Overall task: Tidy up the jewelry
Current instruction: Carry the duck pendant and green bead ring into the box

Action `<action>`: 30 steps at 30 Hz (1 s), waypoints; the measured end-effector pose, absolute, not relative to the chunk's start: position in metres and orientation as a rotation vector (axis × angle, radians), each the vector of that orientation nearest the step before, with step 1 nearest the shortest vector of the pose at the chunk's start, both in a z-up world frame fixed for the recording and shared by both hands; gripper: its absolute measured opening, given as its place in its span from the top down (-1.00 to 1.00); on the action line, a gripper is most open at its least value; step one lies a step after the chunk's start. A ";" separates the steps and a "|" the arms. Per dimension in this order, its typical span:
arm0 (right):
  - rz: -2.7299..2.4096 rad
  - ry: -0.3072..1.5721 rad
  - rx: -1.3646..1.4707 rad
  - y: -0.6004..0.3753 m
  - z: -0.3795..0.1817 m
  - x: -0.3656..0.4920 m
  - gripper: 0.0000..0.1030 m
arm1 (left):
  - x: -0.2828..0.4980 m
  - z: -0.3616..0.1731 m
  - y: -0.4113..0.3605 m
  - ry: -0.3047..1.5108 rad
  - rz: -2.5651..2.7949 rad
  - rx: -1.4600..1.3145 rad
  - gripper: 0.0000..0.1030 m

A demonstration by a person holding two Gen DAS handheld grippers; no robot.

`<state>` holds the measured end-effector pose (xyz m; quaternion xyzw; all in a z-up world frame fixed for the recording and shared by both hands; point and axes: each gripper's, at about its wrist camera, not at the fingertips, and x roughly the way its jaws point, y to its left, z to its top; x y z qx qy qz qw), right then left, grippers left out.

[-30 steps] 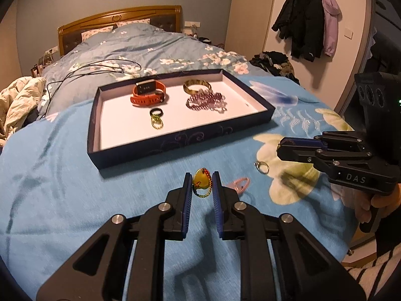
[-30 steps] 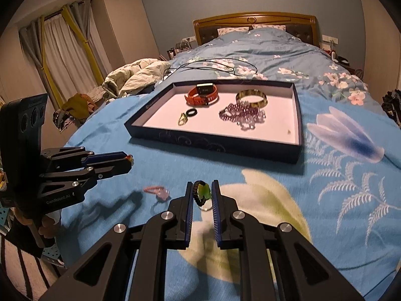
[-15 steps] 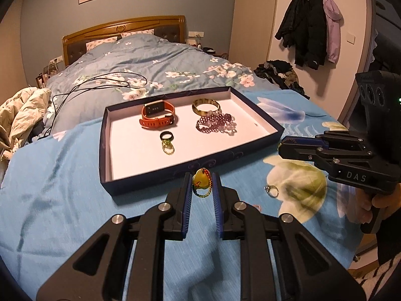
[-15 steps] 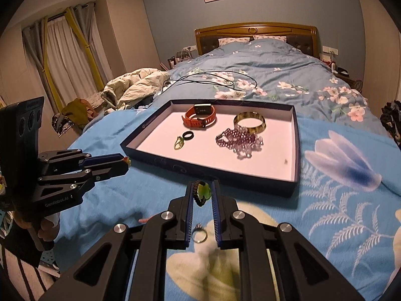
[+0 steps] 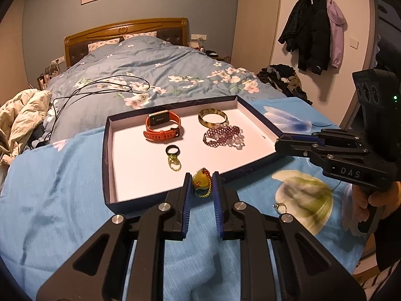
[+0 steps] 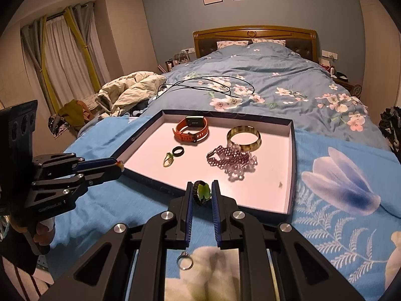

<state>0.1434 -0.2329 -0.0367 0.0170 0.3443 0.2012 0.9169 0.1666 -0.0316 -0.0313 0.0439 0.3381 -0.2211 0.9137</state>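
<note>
My left gripper (image 5: 200,183) is shut on a yellow pendant with a beaded cord (image 5: 201,181), held over the near edge of the dark blue tray (image 5: 106,170). My right gripper (image 6: 202,192) is shut on a green pendant with a dark braided cord (image 6: 203,192), above the tray's near rim (image 6: 160,184). In the tray lie an orange watch (image 5: 162,128), a gold bangle (image 5: 213,117), a purple beaded bracelet (image 5: 224,137), a black ring (image 5: 173,150) and a small green charm (image 5: 174,163). A silver ring (image 6: 185,261) lies on the blue blanket below my right gripper.
The tray sits on a blue floral blanket (image 6: 338,188) at the foot of a bed. Black cables (image 5: 100,87) lie on the duvet beyond. Crumpled bedding (image 6: 130,90) is at the left, coats (image 5: 315,32) hang at the right.
Both grippers have risen and moved forward toward the tray with their pendants. The pink item on the blanket has dropped out of view.
</note>
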 end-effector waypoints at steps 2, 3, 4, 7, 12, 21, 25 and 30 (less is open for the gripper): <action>0.411 0.708 0.028 -0.232 -0.036 0.149 0.76 | 0.171 -0.030 -0.032 0.695 -0.454 0.088 0.68; 0.412 0.709 0.025 -0.232 -0.036 0.151 0.76 | 0.173 -0.030 -0.032 0.696 -0.455 0.085 0.68; 0.412 0.710 0.025 -0.231 -0.036 0.153 0.76 | 0.176 -0.030 -0.031 0.698 -0.457 0.080 0.68; 0.415 0.713 0.025 -0.230 -0.036 0.161 0.76 | 0.183 -0.032 -0.031 0.708 -0.454 0.068 0.68; 0.408 0.724 0.007 -0.226 -0.038 0.175 0.76 | 0.196 -0.033 -0.032 0.715 -0.448 0.064 0.68; 0.399 0.750 -0.011 -0.223 -0.044 0.198 0.76 | 0.215 -0.034 -0.037 0.722 -0.433 0.078 0.68; 0.403 0.760 -0.009 -0.221 -0.047 0.206 0.76 | 0.225 -0.037 -0.041 0.729 -0.424 0.084 0.68; 0.403 0.775 0.006 -0.220 -0.051 0.216 0.76 | 0.234 -0.043 -0.045 0.741 -0.410 0.088 0.68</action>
